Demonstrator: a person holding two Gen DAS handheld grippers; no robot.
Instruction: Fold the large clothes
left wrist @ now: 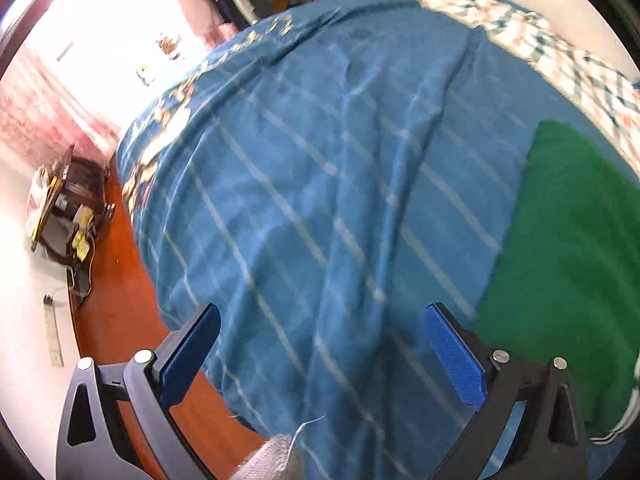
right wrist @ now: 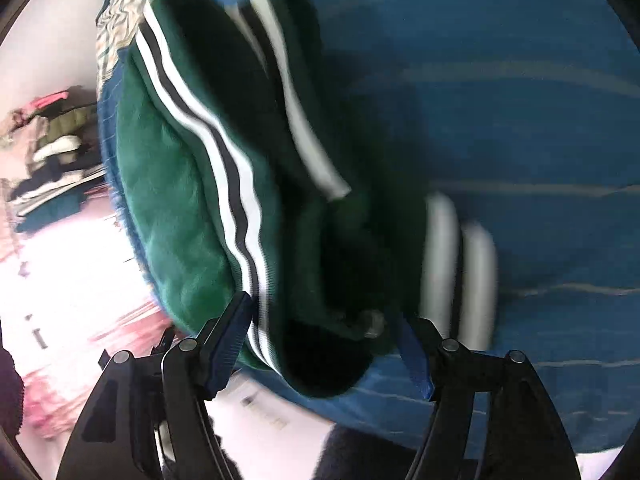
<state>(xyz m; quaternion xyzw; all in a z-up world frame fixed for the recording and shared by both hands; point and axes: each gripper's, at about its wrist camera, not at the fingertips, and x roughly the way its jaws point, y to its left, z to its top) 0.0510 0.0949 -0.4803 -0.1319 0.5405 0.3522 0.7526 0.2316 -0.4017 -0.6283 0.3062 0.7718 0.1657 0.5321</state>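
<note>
Right tool (right wrist: pixel 324 344) open over green striped garment (right wrist: pixel 180 200), blurred, on blue sheet (right wrist: pixel 540 120).

No readable text anywhere in either view. At the left edge of the left wrist view, a white packet (left wrist: pixel 35 200) beside the dark wooden stand (left wrist: pixel 76 204) carries red print, possibly lettering, but blur swallows it. The yellow tags (left wrist: pixel 82 242) on the stand's lower part are too small to read.
</note>
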